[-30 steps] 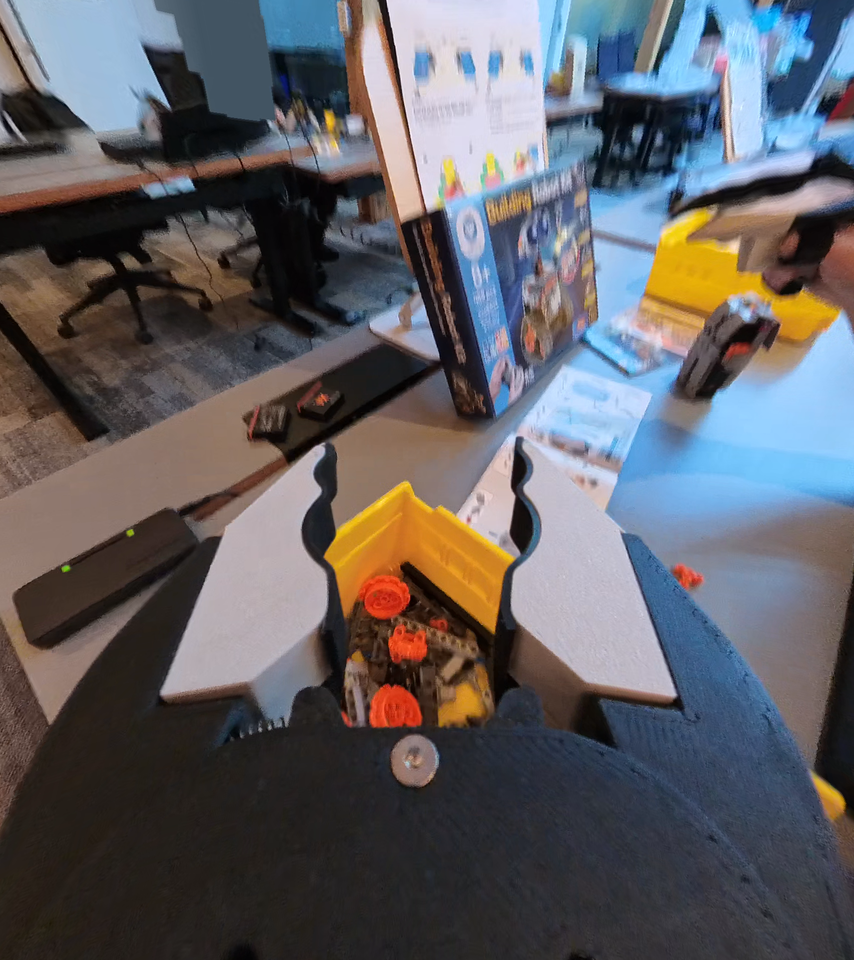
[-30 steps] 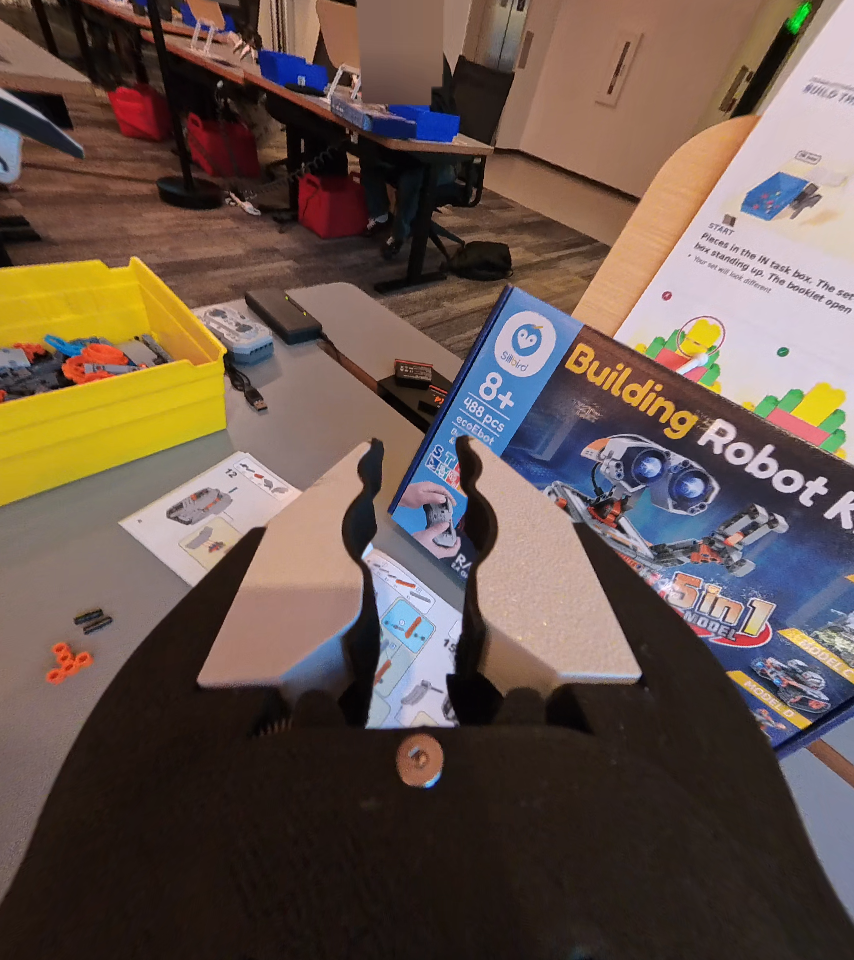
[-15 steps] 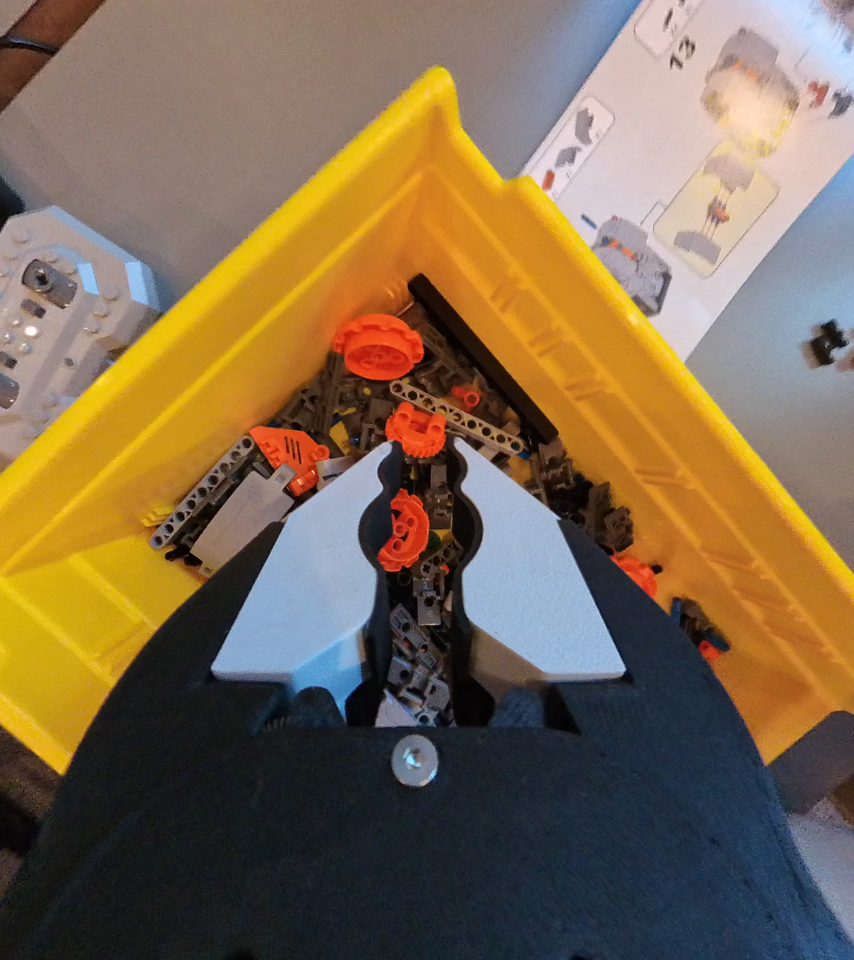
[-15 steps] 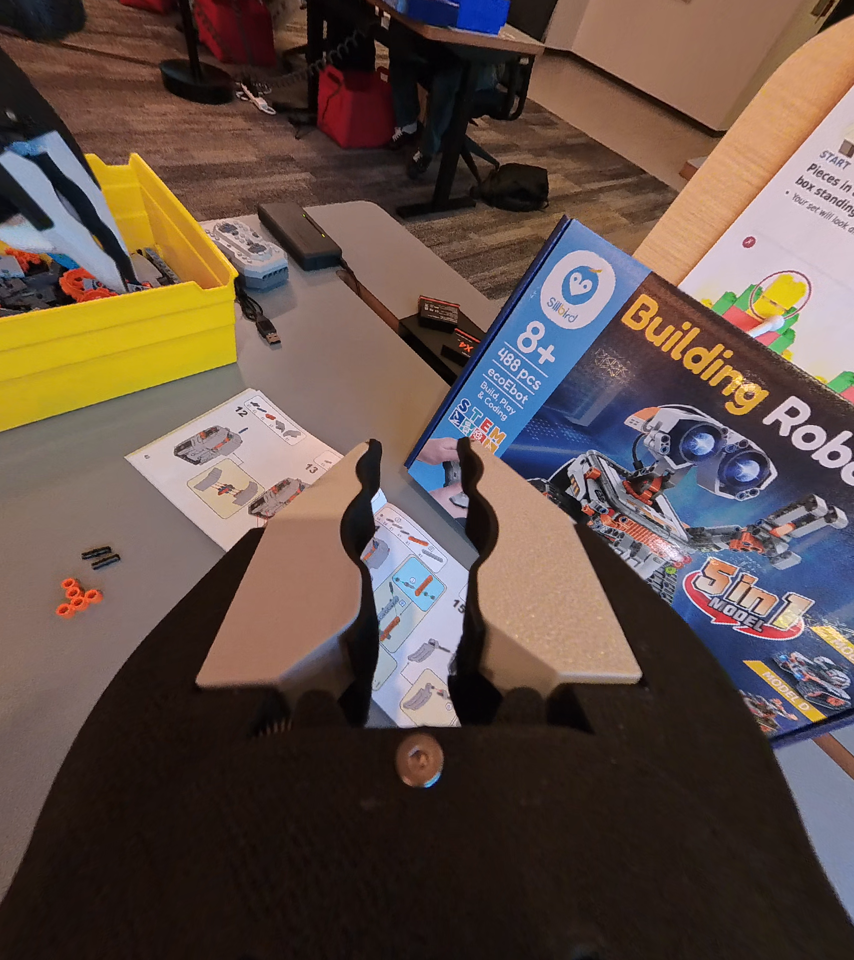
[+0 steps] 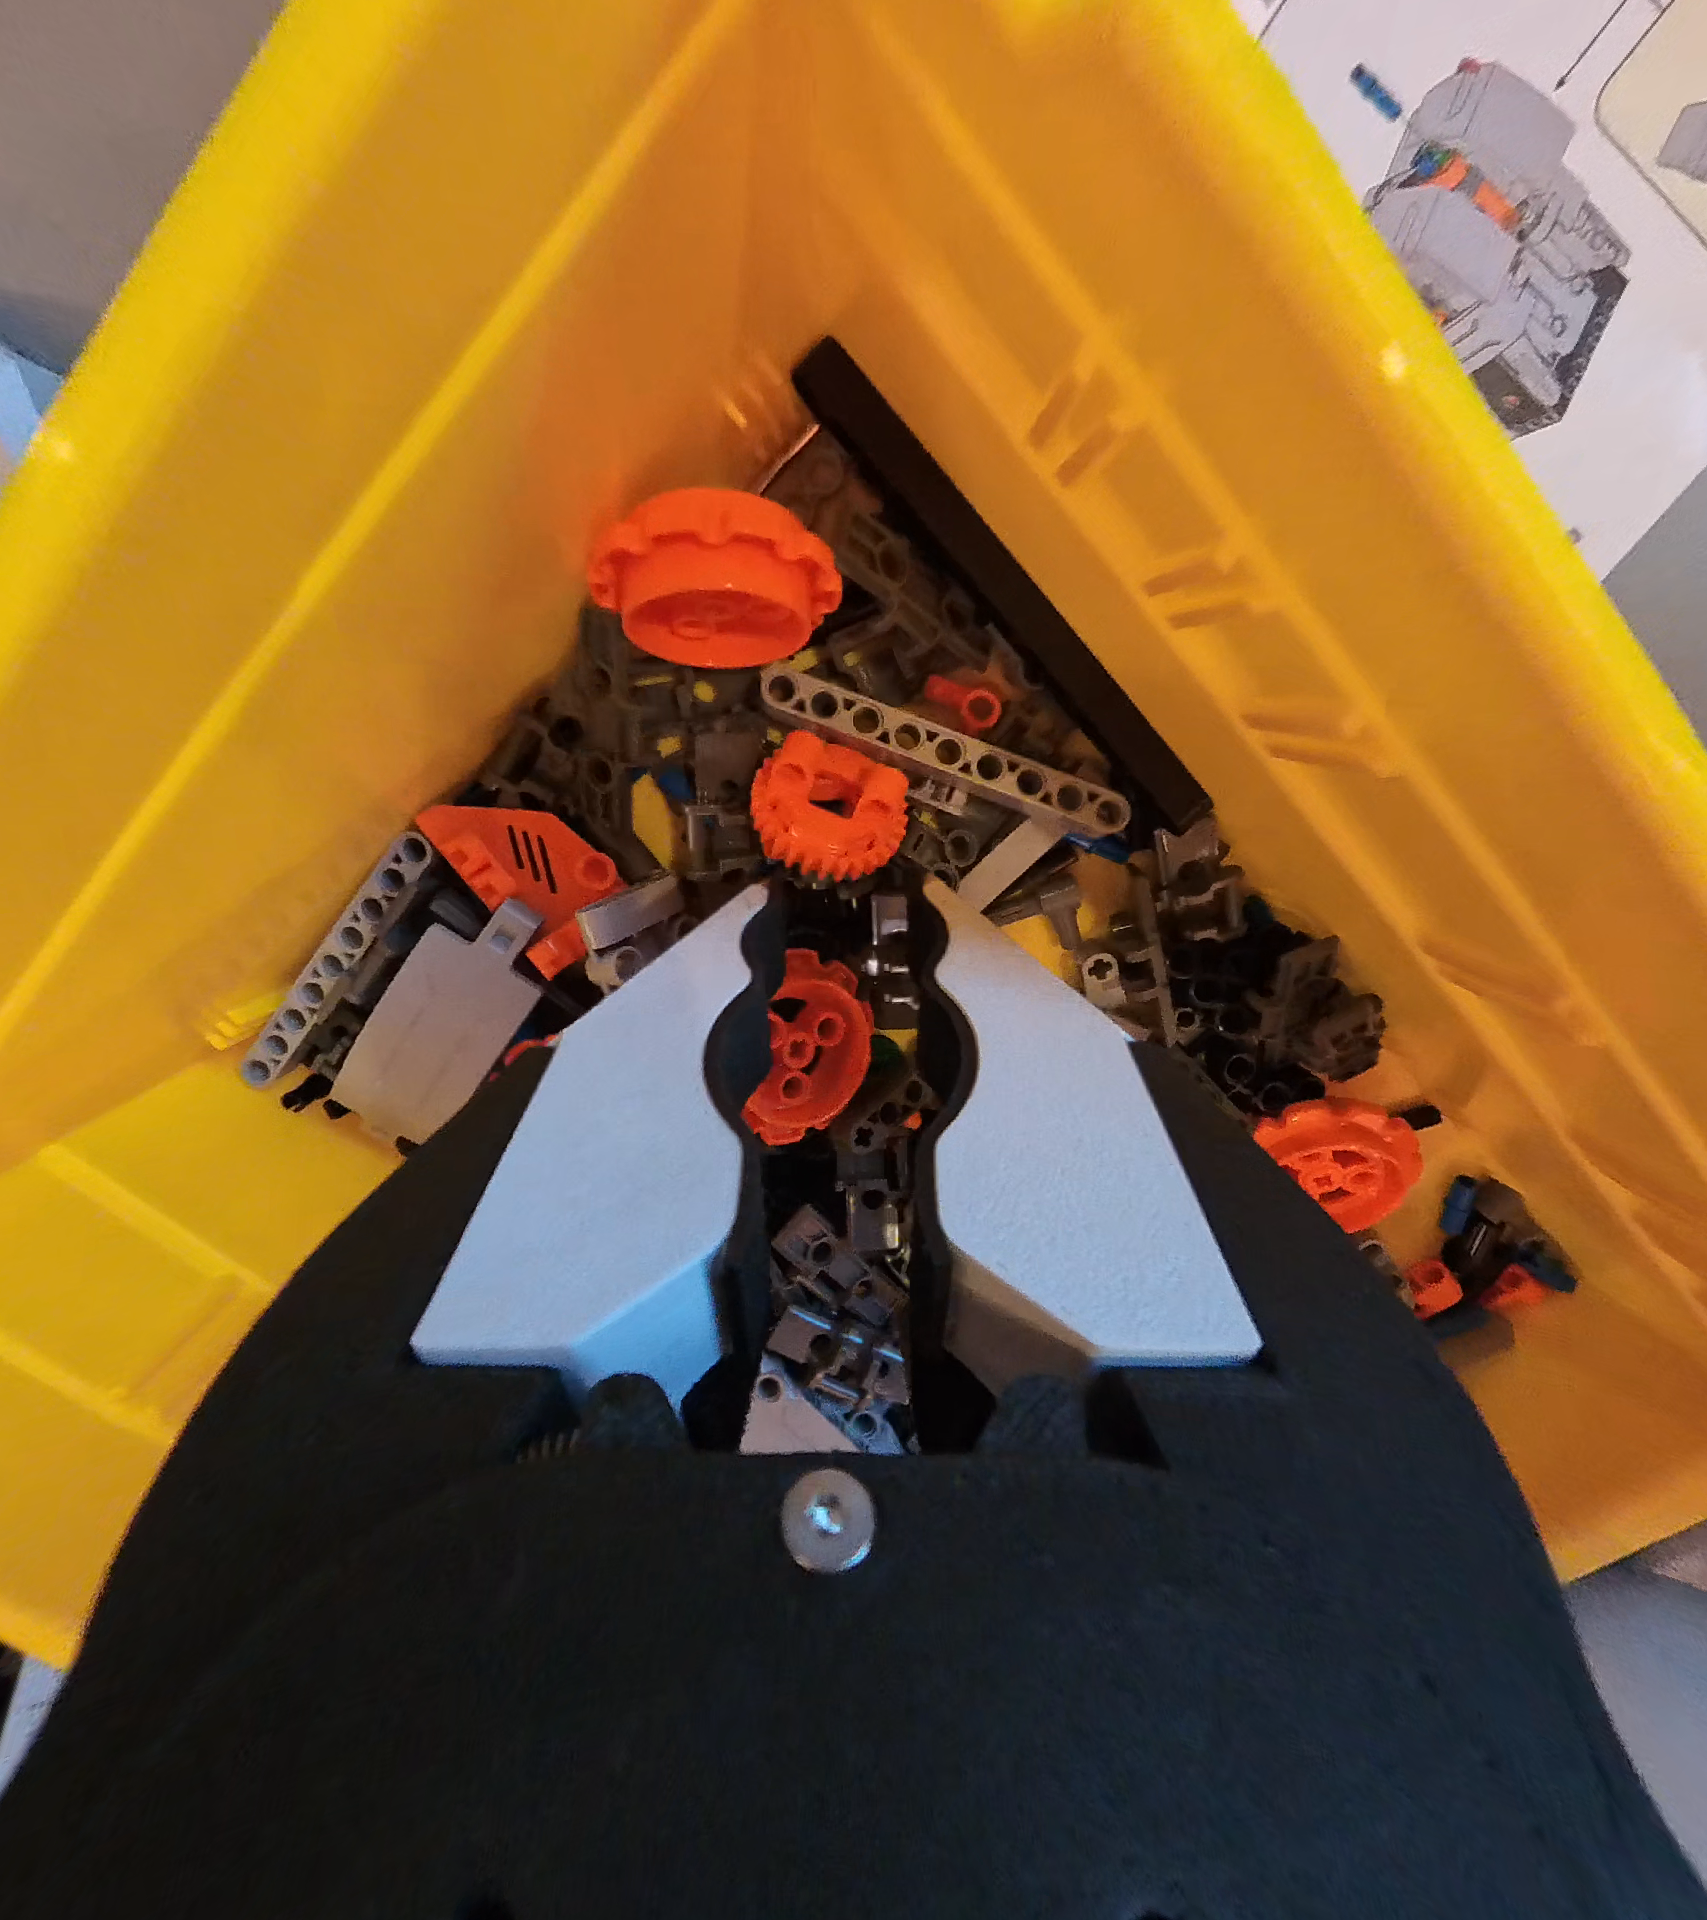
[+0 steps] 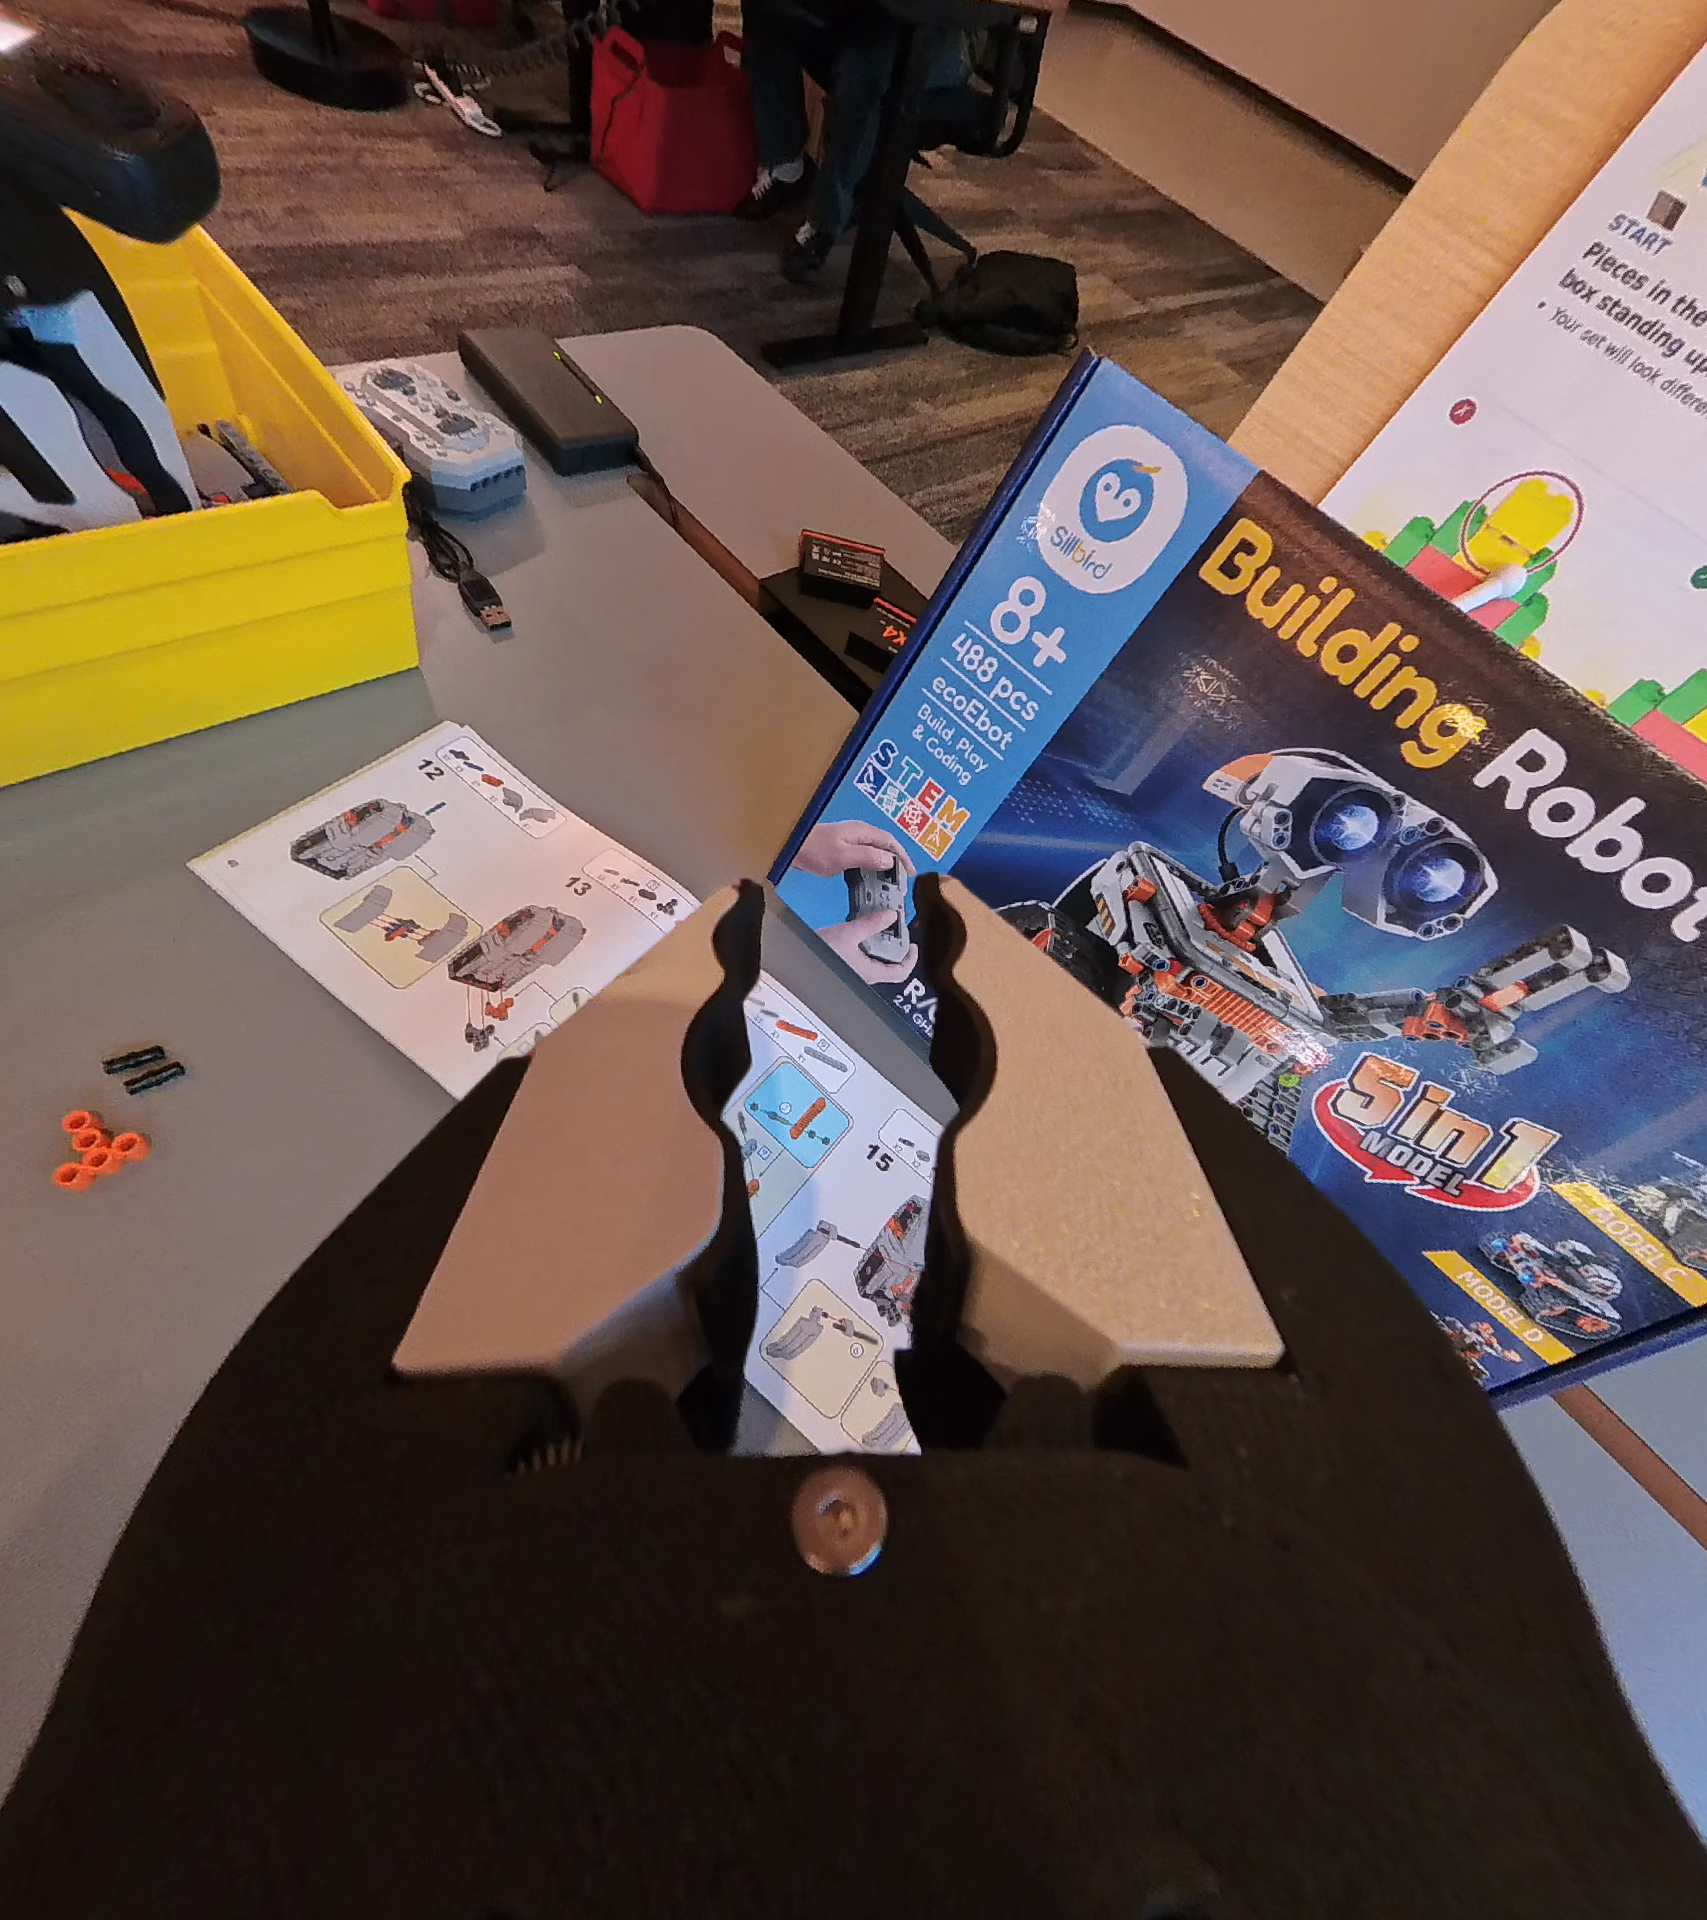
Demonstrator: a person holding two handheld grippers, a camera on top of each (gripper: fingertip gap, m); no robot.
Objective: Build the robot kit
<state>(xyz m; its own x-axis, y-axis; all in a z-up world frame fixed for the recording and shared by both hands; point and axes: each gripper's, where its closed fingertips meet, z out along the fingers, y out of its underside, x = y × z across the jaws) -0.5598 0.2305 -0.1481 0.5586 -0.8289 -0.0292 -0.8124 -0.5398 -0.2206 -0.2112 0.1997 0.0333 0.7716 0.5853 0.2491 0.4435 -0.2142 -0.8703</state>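
L gripper (image 5: 844, 899): dropped from over the surface into the yellow bin (image 5: 329, 499) in the last sec, now nose-down just above the parts pile. Fingers spread, narrow gap, nothing pinched.
Nearest parts: orange half-gear (image 5: 807, 1044) seen in the gap; orange gear (image 5: 828, 795) just past the tips; orange wheel (image 5: 714, 592) further in.
R gripper (image 6: 838, 894): barely moved, hovers over the booklet (image 6: 433, 883) beside the kit box (image 6: 1348, 914). Fingers spread, empty.
Surface (image 6: 18, 1299): loose orange connector (image 6: 96, 1148) and black pins (image 6: 142, 1070), well apart from both grippers.
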